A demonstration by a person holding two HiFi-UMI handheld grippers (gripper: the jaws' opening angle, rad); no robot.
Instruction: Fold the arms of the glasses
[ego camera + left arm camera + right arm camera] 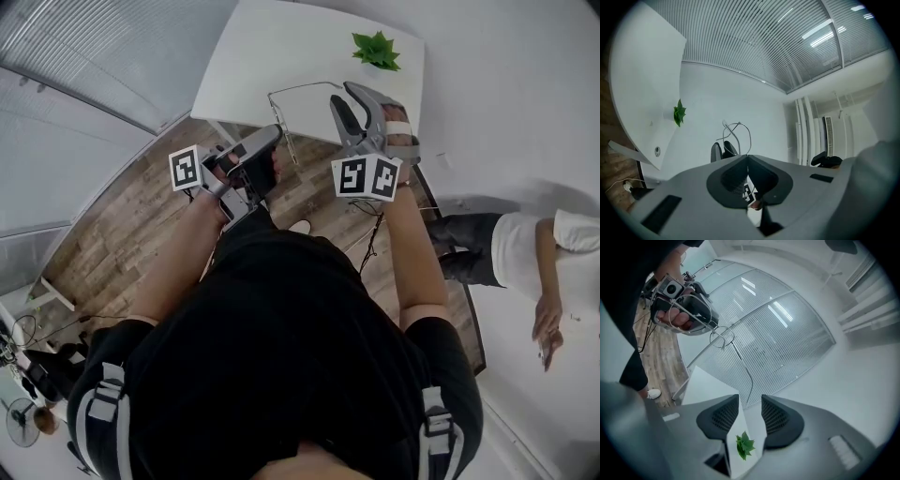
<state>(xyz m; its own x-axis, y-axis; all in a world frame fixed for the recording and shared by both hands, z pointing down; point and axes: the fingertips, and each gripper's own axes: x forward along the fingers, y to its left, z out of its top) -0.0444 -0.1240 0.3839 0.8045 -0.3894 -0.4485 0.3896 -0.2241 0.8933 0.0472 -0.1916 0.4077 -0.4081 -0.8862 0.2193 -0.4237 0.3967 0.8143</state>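
two grippers are up in the air over the near edge of a white table (pixel 253 66), with the glasses (pixel 281 127) between them. the left gripper (pixel 275 133) has its jaws pressed together on the thin wire frame. in the left gripper view the tips of the left gripper (pixel 747 156) meet with no gap, and a wire loop of the glasses (pixel 738 136) sticks out just past them. from the right gripper view the same glasses (pixel 723 337) hang at the front of that gripper, with one thin arm trailing down toward the camera.

the right gripper (pixel 339 92) sits just beside the far end of the frame with its jaws apart. in its own view the right gripper (pixel 750 399) has nothing between the pads (only the table and a small green plant (pixel 744 446) show through the gap). whether the trailing arm touches a jaw tip can't be told. the plant (pixel 377 50) stands at the table's far side, and another person (pixel 525 248) stands off to the right.
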